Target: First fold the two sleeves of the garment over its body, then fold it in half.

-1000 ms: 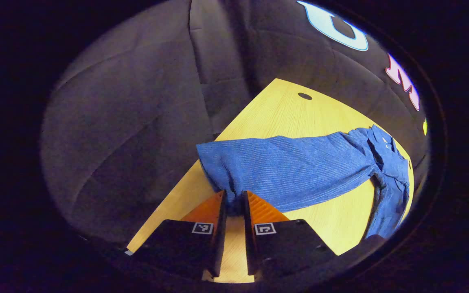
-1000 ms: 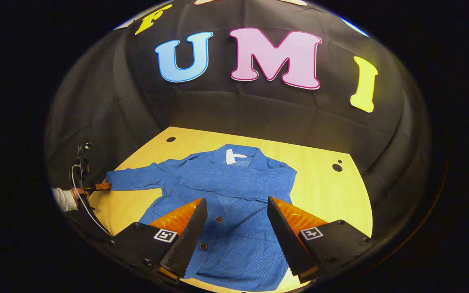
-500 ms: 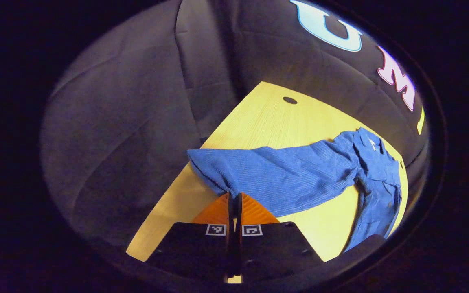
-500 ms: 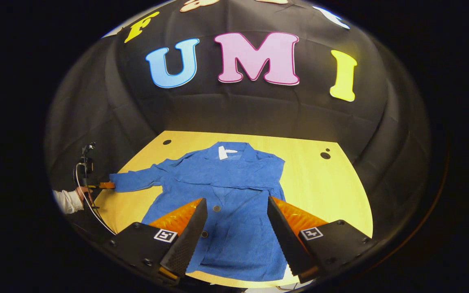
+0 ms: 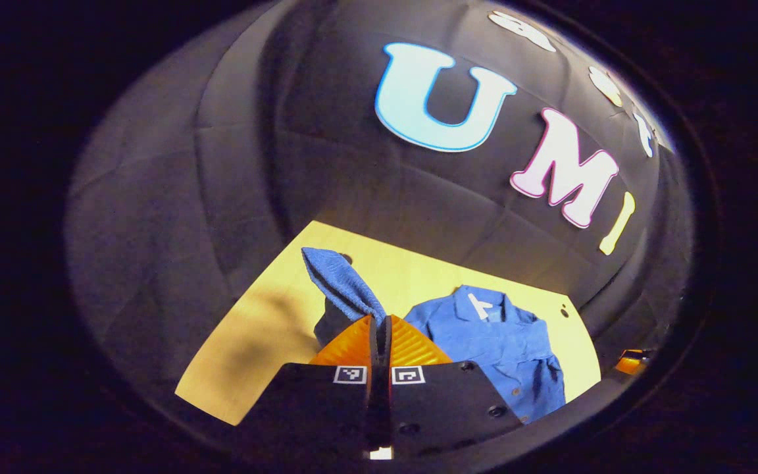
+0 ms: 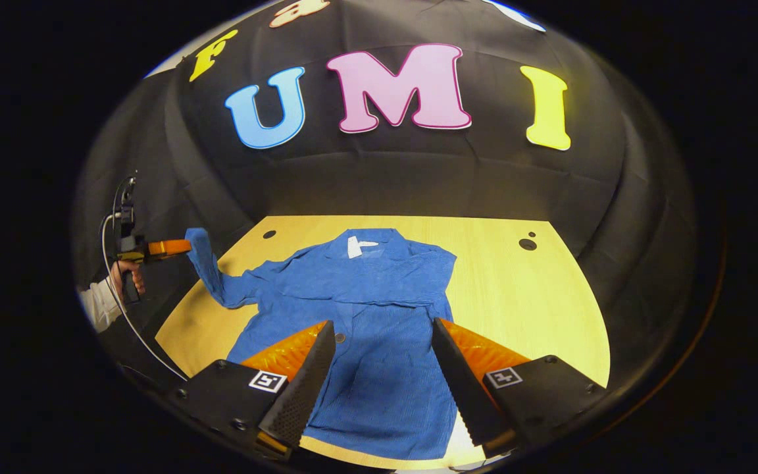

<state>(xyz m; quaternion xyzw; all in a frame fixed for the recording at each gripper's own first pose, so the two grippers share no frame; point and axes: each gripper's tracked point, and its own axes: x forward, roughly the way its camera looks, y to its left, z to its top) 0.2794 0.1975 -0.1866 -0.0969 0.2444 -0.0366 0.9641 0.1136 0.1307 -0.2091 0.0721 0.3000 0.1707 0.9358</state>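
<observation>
A blue button-up shirt lies face up on the yellow table, collar toward the far wall. Its right sleeve lies folded across the chest. My left gripper is shut on the cuff of the left sleeve and holds it lifted off the table. In the right gripper view that same left gripper hangs at the far left with the sleeve drooping from it. My right gripper stands open above the shirt's lower front, with nothing between its fingers.
The wooden table has small round holes near its back corners. Black cloth walls close in behind and at both sides. A hand and white sleeve hold the left gripper at the table's left edge. Bare wood lies right of the shirt.
My left gripper closed on the left sleeve's cuff, then raised it off the table. The right gripper stayed open over the shirt's lower front, shifting only slightly.
</observation>
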